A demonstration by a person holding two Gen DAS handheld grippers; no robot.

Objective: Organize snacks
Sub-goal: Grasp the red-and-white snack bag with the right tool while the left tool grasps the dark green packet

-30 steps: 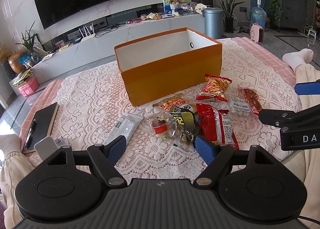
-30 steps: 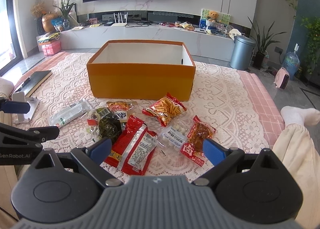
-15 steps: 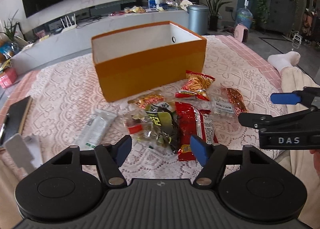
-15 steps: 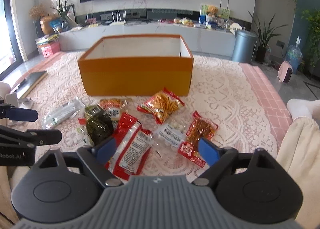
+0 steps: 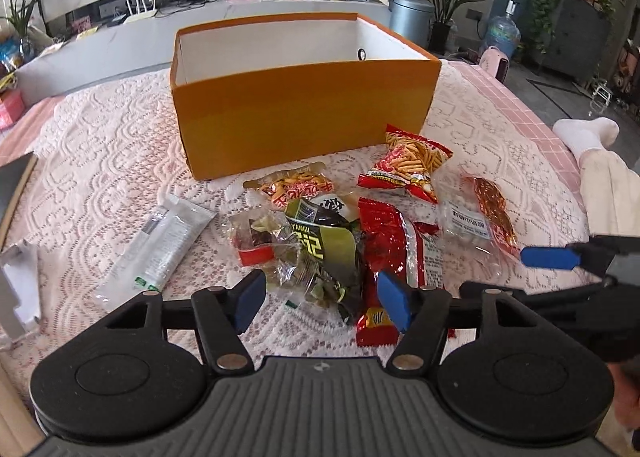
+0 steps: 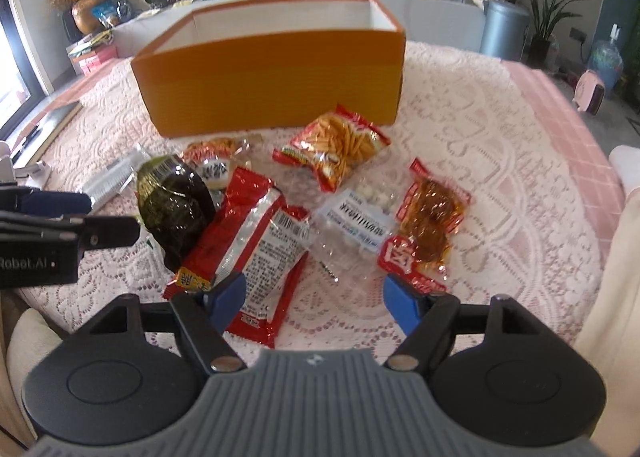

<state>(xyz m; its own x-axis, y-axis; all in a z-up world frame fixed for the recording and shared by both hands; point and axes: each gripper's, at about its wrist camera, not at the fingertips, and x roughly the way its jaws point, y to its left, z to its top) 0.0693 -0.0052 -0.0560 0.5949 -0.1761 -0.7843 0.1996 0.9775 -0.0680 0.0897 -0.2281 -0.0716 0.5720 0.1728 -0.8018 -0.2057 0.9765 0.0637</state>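
Evidently staged for sorting, the snack packets (image 5: 360, 229) lay loose just before the empty orange box (image 5: 304, 113), with left claw (image 5: 320, 299) and right claw (image 6: 316, 299) partly narrowed, gripping nothing.

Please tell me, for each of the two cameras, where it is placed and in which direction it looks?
Left wrist: on the left gripper, looking down-forward over the dark green packet; its jaws have just been closing, nothing gripped; a socked foot shows.
Right wrist: on the right gripper, over the clear packet; jaws likewise closing, empty.
Both share the orange box and the long red packet.
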